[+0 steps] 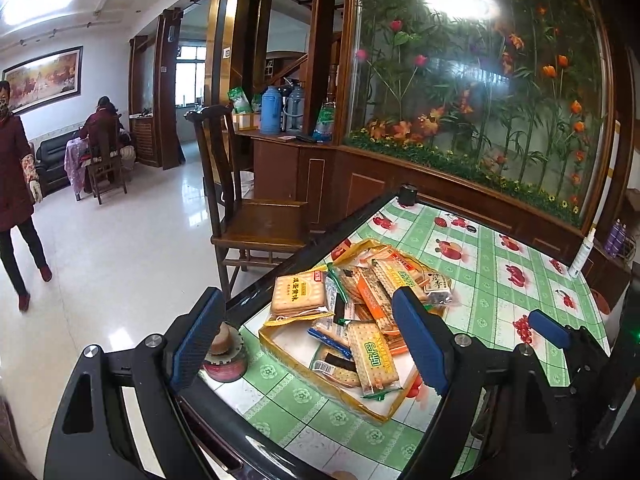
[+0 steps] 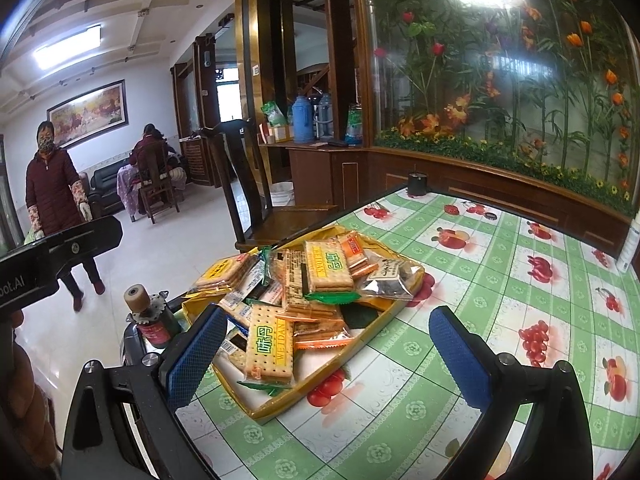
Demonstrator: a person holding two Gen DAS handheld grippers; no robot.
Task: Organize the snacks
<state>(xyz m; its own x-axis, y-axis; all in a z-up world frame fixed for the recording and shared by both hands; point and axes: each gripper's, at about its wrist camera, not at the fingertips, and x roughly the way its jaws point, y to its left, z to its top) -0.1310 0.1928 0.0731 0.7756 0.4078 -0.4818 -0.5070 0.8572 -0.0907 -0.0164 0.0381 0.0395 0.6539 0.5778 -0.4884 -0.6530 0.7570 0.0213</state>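
Snack pile [image 2: 296, 300] heaped loose in its tray [image 2: 320, 384]
Both sets of jaws gape empty; slick packets could slide off, tray sits near the bench [image 2: 500, 320] edge.

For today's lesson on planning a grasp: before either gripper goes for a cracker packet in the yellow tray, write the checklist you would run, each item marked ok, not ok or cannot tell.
1. Left gripper open and holding nothing: ok.
2. Right gripper open and holding nothing: ok.
3. Yellow tray fully on the table: ok, though it sits near the table's edge.
4. A packet free on top to pinch: ok, the green-lettered cracker packet lies on top of the heap.
5. Small red jar clear of the fingers' path: not ok, it stands close beside the tray.
6. Where sorted snacks should go: cannot tell, no second container shows.
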